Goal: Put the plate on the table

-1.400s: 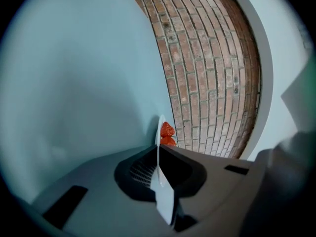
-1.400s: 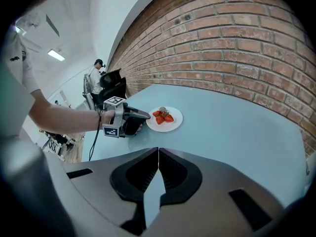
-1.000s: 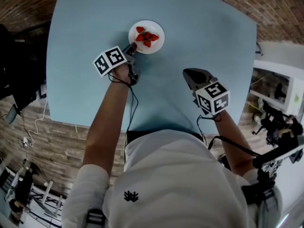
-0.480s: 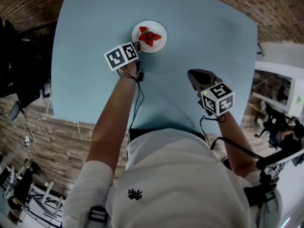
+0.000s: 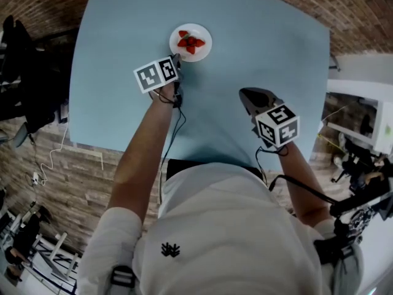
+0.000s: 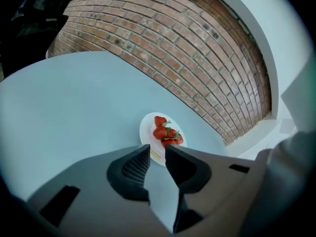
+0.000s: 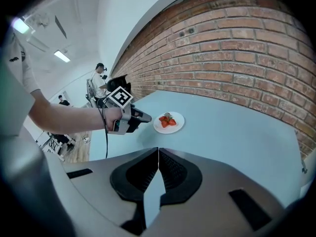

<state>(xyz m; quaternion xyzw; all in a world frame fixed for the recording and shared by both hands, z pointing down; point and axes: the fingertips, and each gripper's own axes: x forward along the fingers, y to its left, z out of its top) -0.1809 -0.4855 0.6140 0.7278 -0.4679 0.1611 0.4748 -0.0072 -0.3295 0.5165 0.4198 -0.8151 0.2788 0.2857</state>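
A small white plate (image 5: 204,47) with red strawberries (image 5: 190,42) lies flat on the light blue table (image 5: 116,78), towards its far side. My left gripper (image 5: 176,59) points at the plate's near-left rim, its jaws a little apart with nothing clamped. In the left gripper view the plate (image 6: 147,131) and strawberries (image 6: 166,134) show just past the left gripper (image 6: 155,150). My right gripper (image 5: 242,93) hovers over the table's near right, shut and empty. The right gripper view shows the right gripper (image 7: 158,151), the left gripper (image 7: 148,117) and the plate (image 7: 178,124).
The table's rounded near edge (image 5: 123,147) runs just in front of the person's body. A brick floor (image 5: 37,171) surrounds the table, and a brick wall (image 7: 232,58) stands beyond it. Dark equipment (image 5: 24,72) stands at the left. People (image 7: 98,80) are far off.
The left gripper's tips, at the plate's rim earlier, now sit just beside it, with the plate resting on the table. The right gripper has hardly moved.
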